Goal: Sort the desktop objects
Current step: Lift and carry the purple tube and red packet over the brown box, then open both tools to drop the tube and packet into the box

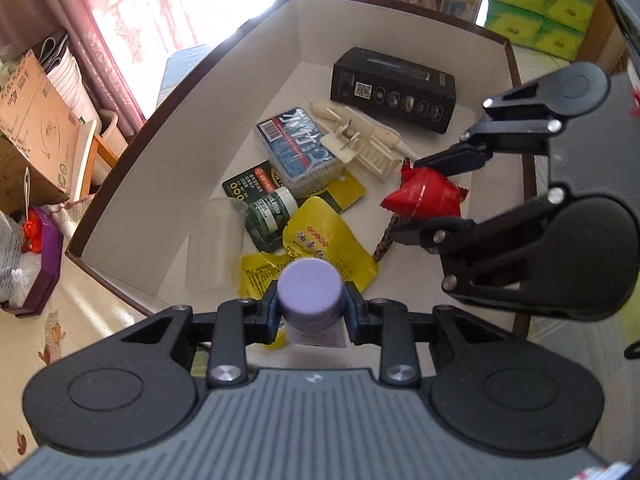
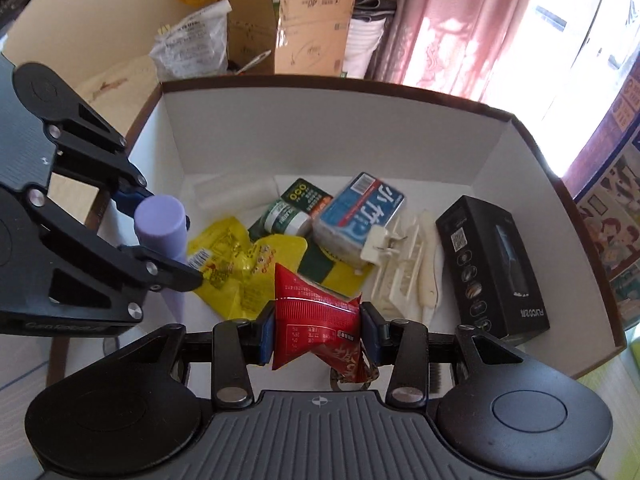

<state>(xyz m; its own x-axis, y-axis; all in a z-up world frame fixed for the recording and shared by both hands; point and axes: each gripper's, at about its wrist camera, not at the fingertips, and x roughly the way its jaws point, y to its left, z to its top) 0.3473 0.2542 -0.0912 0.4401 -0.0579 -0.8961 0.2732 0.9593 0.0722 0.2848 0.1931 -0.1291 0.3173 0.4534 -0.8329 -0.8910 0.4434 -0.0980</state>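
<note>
My left gripper [image 1: 311, 314] is shut on a tube with a purple cap [image 1: 310, 294], held over the near end of a white storage box [image 1: 200, 160]. It also shows in the right wrist view [image 2: 162, 220]. My right gripper [image 2: 318, 330] is shut on a red snack packet [image 2: 316, 316], held over the box; it shows in the left wrist view [image 1: 424, 196]. In the box lie yellow sachets [image 1: 320, 240], a green bottle on a card [image 1: 272, 210], a blue box [image 1: 298, 146], a clear cup [image 1: 216, 248], a cream plastic rack [image 1: 368, 144] and a black carton [image 1: 394, 88].
The box has a dark brown rim [image 2: 360, 84] and tall white walls. Cardboard boxes [image 2: 312, 32] and bags stand behind it by pink curtains [image 2: 460, 20]. Green tissue packs [image 1: 540, 4] are stacked at the far right. A purple tray [image 1: 44, 264] sits left of the box.
</note>
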